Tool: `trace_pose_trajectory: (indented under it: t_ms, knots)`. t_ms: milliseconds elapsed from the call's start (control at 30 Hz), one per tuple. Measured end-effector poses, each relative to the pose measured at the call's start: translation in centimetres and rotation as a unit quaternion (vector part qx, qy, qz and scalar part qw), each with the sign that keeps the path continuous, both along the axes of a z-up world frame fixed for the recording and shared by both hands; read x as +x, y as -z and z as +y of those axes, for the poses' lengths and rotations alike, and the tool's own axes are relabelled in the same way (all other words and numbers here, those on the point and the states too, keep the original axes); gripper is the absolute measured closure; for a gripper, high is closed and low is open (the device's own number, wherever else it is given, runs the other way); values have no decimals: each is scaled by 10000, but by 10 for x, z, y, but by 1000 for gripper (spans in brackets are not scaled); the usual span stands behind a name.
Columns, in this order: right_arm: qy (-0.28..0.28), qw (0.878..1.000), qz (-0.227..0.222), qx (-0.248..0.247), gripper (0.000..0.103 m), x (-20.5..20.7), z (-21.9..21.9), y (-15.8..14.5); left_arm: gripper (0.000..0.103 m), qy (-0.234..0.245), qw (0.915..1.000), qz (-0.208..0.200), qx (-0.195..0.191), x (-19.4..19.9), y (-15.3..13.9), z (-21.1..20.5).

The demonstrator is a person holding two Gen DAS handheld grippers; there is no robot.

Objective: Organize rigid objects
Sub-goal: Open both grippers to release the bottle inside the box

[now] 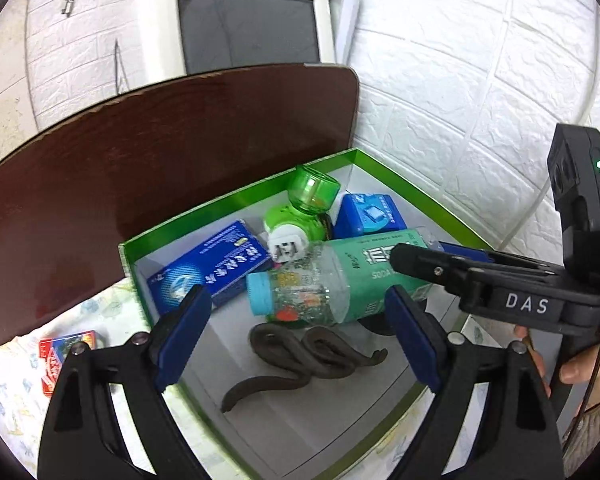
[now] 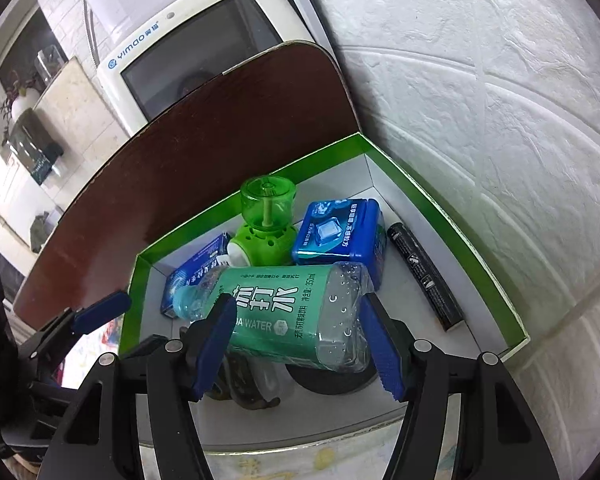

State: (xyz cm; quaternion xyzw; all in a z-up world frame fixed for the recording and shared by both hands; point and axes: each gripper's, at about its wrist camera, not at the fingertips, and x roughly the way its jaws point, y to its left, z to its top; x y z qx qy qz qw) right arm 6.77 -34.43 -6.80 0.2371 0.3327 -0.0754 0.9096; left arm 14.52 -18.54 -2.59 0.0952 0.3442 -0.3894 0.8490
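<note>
Soda water bottle (image 2: 296,312) is seen lying on its side in green-rimmed box (image 2: 452,216), cap toward 9 o'clock in right wrist view, resting partly on dark round item beneath it (not identifiable). Right gripper (image 2: 300,340) is placed across bottle's body, blue fingers (image 2: 216,340) on either side of it; pads appear pressed on the plastic, so bottle is clamped. In left wrist view the same gripper is seen entering from 3 o'clock, held by a hand (image 1: 580,364).

Left gripper (image 1: 300,336) is held over box's near end w/ fingers (image 1: 184,332) wide apart, nothing between them; dark snake-shaped toy (image 1: 296,360) lies on box floor below the gap.

Also in box, per right wrist view: green plug-in repellent unit (image 2: 266,224) at 12 o'clock from bottle, touching it; blue gum tub (image 2: 340,232) at 1 o'clock, just beside the unit; flat blue carton (image 2: 200,268) at 10 o'clock, partly hidden behind bottle; black tube (image 2: 424,276) at 3 o'clock along box wall, apart from the rest.

Outside box, red card pack (image 1: 66,354) lies on patterned cloth on tabletop (image 1: 16,396), at 9 o'clock in left wrist view. Dark brown board (image 1: 140,152) stands behind box.
</note>
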Motion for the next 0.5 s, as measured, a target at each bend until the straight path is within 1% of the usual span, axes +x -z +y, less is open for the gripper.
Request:
trace_pose_trajectory:
  t_ms: [200,333,367,400,500]
  knots:
    - [125,9999,-95,17,38,0,9,-9,15,-431,9989,-149,-50,5,-6,41]
    - [-39,9997,-257,9,38,4,27,-21,15,-914,9957,-118,-106,16,-4,87]
    - [-90,9995,-287,-36,37,6,34,-24,15,-1052,9943,-93,-116,20,-3,98]
    - [-77,9993,-313,-176,35,9,41,-28,15,-1186,9928,-63,-136,23,-1,110]
    - [-35,9968,-495,-620,35,12,66,-42,15,-1624,9864,66,-253,32,4,151]
